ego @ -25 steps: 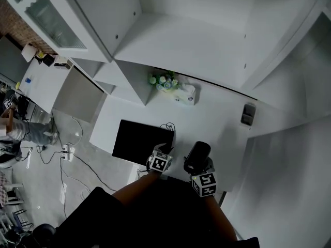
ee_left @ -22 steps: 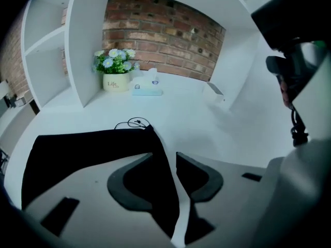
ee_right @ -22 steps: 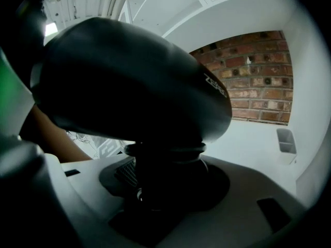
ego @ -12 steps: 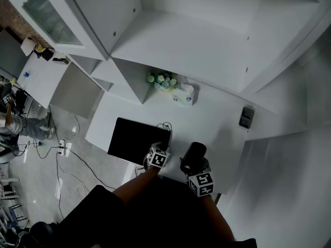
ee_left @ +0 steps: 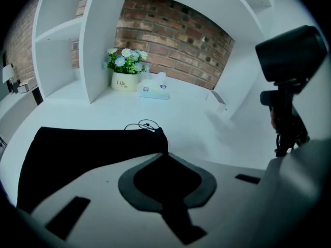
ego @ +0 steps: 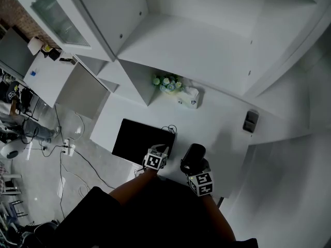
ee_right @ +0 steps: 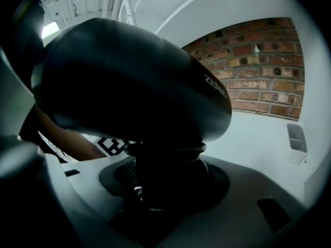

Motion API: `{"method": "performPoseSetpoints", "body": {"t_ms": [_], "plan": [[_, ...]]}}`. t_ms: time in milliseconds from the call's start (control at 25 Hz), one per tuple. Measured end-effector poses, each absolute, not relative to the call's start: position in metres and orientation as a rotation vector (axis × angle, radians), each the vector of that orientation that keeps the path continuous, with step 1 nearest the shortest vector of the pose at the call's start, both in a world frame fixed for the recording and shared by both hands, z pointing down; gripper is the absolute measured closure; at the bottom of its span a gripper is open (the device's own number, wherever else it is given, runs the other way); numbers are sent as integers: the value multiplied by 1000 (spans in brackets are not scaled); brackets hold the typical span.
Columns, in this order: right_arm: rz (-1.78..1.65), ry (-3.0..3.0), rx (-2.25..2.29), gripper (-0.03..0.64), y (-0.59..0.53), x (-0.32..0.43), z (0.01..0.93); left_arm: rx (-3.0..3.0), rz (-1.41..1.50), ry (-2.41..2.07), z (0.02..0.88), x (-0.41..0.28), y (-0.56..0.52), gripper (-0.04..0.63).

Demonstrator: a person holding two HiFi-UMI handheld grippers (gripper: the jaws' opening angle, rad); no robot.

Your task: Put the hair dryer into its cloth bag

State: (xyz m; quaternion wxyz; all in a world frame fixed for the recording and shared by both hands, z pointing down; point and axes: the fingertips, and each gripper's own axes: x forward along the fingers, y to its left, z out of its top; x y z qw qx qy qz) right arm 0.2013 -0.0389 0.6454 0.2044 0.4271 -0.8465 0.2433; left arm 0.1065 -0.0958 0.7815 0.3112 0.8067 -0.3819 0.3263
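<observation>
Black cloth bag (ee_left: 77, 154) on white counter (ee_left: 196, 123)

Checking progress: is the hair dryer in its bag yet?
Out. The right gripper holds the hair dryer beside the flat cloth bag.

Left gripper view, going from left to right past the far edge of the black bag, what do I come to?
flower pot → tissue box → small grey fixture → hair dryer

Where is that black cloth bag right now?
In the head view the cloth bag lies flat on the white counter, left of centre, just left of the hair dryer and nearer the person than the flower pot.
</observation>
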Motion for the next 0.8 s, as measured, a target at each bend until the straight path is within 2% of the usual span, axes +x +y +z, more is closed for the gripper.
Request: {"method": "performPoseSetpoints", "body": {"t_ms": [400,800], "plan": [[578,-2260,1039,371,-42,170,678,2117,609,-1013,737,89,-103,558],[354,-2000,858,377,-39,147,748,2180,440,-882,708,73,-102,558]]}}
